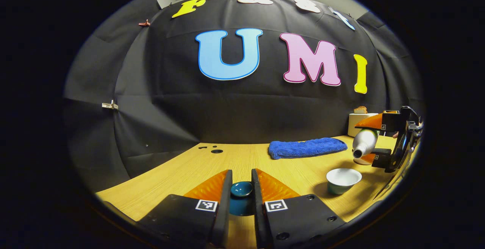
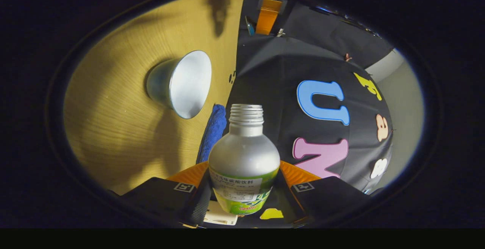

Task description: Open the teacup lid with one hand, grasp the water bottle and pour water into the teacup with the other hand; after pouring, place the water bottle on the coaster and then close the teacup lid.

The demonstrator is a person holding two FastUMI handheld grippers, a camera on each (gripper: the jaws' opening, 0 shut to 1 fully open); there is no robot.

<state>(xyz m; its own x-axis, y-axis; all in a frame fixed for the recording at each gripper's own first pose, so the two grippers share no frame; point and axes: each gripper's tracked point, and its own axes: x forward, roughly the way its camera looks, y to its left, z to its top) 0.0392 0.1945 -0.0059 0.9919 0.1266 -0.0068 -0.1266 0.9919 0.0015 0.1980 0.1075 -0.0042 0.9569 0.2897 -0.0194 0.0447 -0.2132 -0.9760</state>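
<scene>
My left gripper (image 1: 241,182) is shut on the dark teal teacup lid (image 1: 241,189), held just above the wooden table (image 1: 242,158). In the left gripper view the open white teacup (image 1: 343,179) stands to the right. Above and behind it, my right gripper (image 1: 365,140) is shut on the silver water bottle (image 1: 364,142), which is tilted with its uncapped mouth pointing down-left toward the cup. A pale round coaster (image 1: 363,161) peeks out below the bottle. In the right gripper view the bottle (image 2: 244,158) sits between my fingers, its threaded neck near the teacup (image 2: 182,84).
A folded blue towel (image 1: 307,147) lies at the back of the table, also seen as the towel (image 2: 214,131) behind the bottle. A white appliance with bread (image 1: 359,121) stands at the back right. Small holes (image 1: 216,151) mark the tabletop at the back left.
</scene>
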